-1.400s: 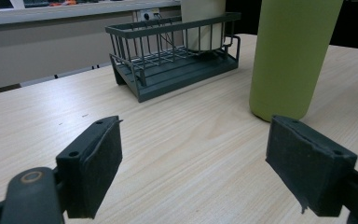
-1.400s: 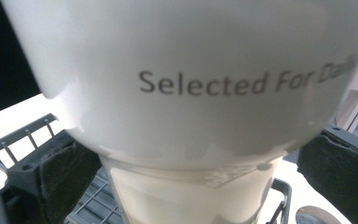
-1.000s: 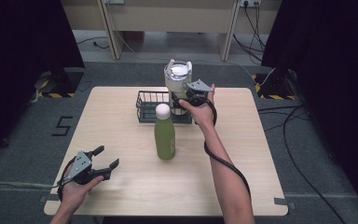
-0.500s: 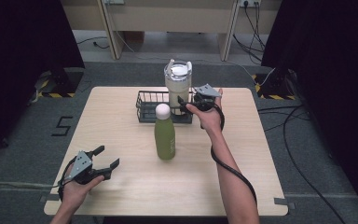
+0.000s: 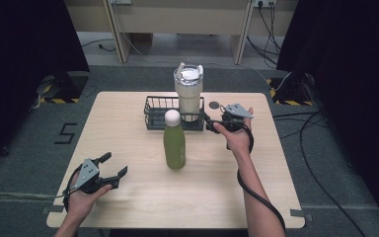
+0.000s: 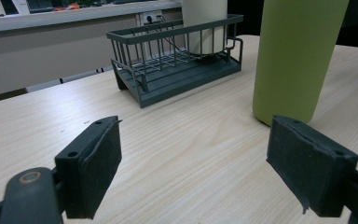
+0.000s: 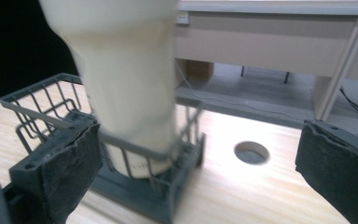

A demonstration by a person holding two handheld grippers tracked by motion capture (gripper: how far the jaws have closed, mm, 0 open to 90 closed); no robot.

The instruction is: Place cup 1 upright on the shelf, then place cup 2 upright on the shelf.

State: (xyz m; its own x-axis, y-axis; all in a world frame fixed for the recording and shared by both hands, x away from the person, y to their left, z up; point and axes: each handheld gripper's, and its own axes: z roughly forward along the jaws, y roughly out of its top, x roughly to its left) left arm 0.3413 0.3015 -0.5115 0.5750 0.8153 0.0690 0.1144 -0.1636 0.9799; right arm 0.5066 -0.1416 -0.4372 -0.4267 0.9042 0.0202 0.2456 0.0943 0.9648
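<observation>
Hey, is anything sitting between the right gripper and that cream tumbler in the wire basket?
Yes, partly. The right gripper, jaws open and empty, sits just right of the dark wire basket. The basket's end wall crosses the lower part of the cream tumbler. Above the rim the tumbler's body is exposed.

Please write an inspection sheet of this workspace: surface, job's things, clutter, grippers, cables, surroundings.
Surface: light wooden table, with a round hole.
Job's things: cream tumbler upright in the dark wire basket; green bottle upright in front of it.
Clutter: nothing seen.
Grippers: left hand-held gripper open, empty; right hand-held gripper open beside the basket, jaws just closing slightly, nothing between.
Cables: black cable along the right forearm; more on the floor.
Surroundings: grey carpet, dark curtains.
</observation>
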